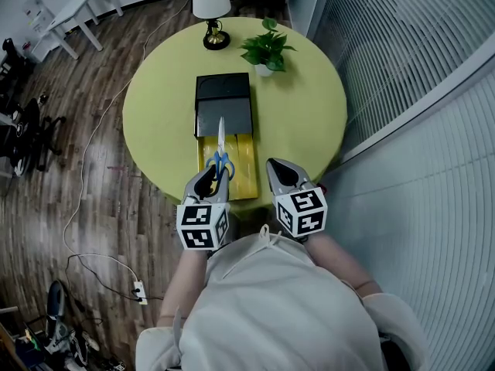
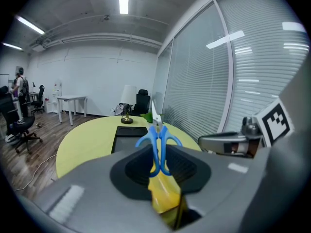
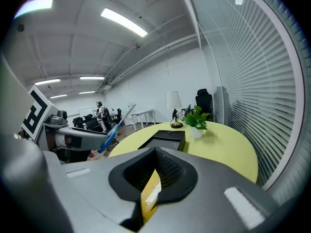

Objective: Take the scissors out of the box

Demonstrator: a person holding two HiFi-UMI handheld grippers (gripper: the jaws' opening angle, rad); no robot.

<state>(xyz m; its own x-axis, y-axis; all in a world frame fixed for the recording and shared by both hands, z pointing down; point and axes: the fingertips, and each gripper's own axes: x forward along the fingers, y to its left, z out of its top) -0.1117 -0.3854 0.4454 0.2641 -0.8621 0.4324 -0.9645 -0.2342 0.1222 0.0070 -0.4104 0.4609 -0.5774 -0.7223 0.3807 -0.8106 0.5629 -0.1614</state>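
The scissors [image 1: 220, 147] have blue handles and steel blades that point away from me, over the black box [image 1: 223, 103] and its pulled-out yellow tray [image 1: 244, 168]. My left gripper [image 1: 210, 179] is shut on the blue handles [image 2: 158, 147] and holds the scissors a little above the tray. In the left gripper view the blades [image 2: 154, 113] stick up past the jaws. My right gripper [image 1: 280, 171] hovers beside the tray's right edge, jaws close together with nothing in them [image 3: 154, 174]. From the right gripper view the scissors [image 3: 114, 126] show at the left.
The box lies on a round yellow-green table [image 1: 309, 114]. A lamp [image 1: 211, 6] and a potted plant [image 1: 267, 51] stand at its far side. Window blinds [image 1: 418, 68] run close on the right. Cables and chairs [image 1: 23, 130] are on the wooden floor at the left.
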